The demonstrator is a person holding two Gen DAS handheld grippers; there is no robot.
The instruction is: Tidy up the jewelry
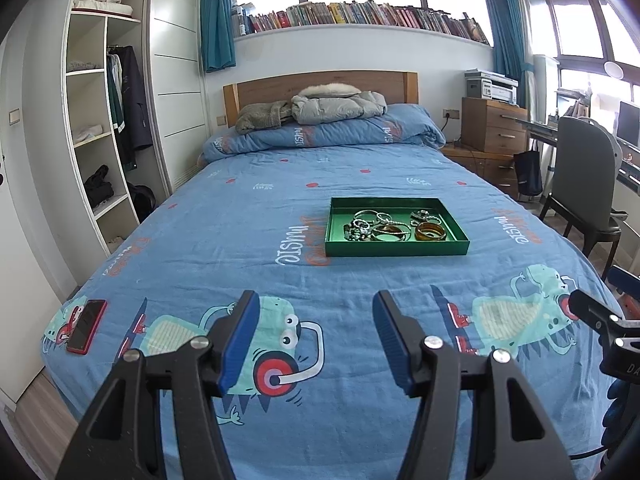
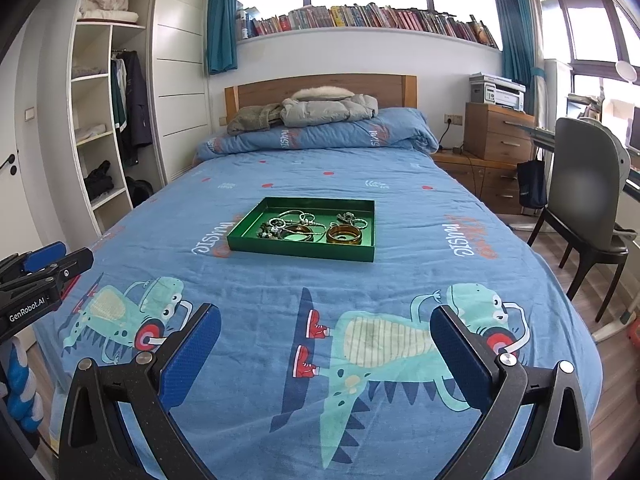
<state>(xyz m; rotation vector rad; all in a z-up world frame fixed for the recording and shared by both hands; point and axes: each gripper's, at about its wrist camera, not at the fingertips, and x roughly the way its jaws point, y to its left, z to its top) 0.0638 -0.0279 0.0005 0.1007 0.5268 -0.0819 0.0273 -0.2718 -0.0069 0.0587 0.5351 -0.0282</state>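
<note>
Your left gripper [image 1: 316, 340] hangs over the near end of the blue bedspread [image 1: 280, 208] with its blue pads spread apart and nothing between them, and your right gripper [image 2: 326, 354] sits just beside it, jaws spread to their widest and likewise empty. The green tray [image 1: 396, 247] lies well ahead of both, to the right of the left gripper's line and a little left of the right one's; in it are a tangle of silver bangles [image 1: 374, 220] and an amber bangle [image 1: 430, 233]. A red phone [image 1: 87, 326] lies on the bed's edge, far to the left of your left gripper.
</note>
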